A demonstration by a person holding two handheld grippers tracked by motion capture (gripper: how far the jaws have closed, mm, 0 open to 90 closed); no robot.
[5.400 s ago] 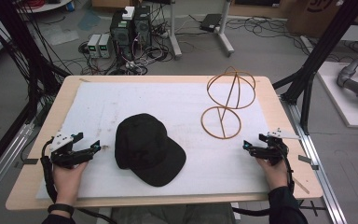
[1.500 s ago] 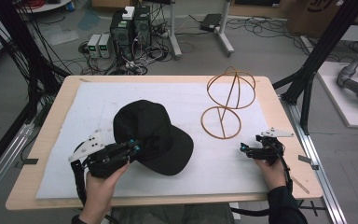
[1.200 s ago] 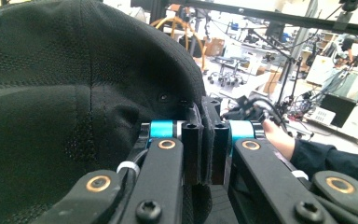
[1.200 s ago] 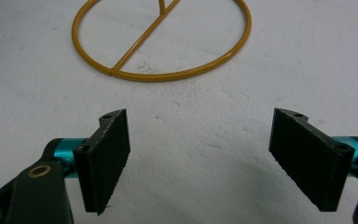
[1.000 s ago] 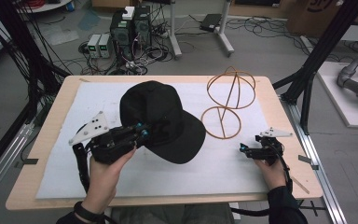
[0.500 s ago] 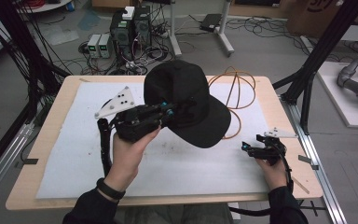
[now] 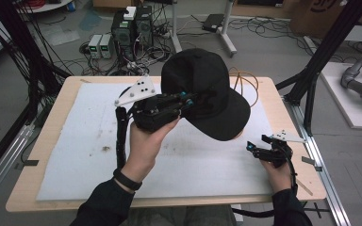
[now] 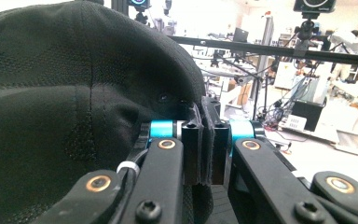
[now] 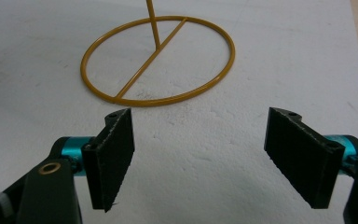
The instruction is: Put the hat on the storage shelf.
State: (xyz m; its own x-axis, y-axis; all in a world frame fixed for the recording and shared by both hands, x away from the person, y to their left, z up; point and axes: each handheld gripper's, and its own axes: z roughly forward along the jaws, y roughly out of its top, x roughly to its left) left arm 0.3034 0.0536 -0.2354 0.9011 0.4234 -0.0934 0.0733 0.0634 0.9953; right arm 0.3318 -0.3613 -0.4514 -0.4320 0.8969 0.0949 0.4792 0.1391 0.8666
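High view: left gripper (image 7: pixel 187 98) held up above the mat (image 7: pixel 75 155), clamped tight on the cap (image 7: pixel 202 89) at its 9 o'clock edge. Cap in the air, in front of the wire stand (image 7: pixel 245 80). Right gripper (image 7: pixel 250 146) low on the mat at 4 o'clock, well apart from the cap.

Left gripper view: pads (image 8: pixel 193 140) pinched on cap (image 8: pixel 74 107) fabric, no gap.

Right gripper view: spread wide, nothing between. Stand's ring base (image 9: pixel 158 60) flat on the mat at 12 o'clock.
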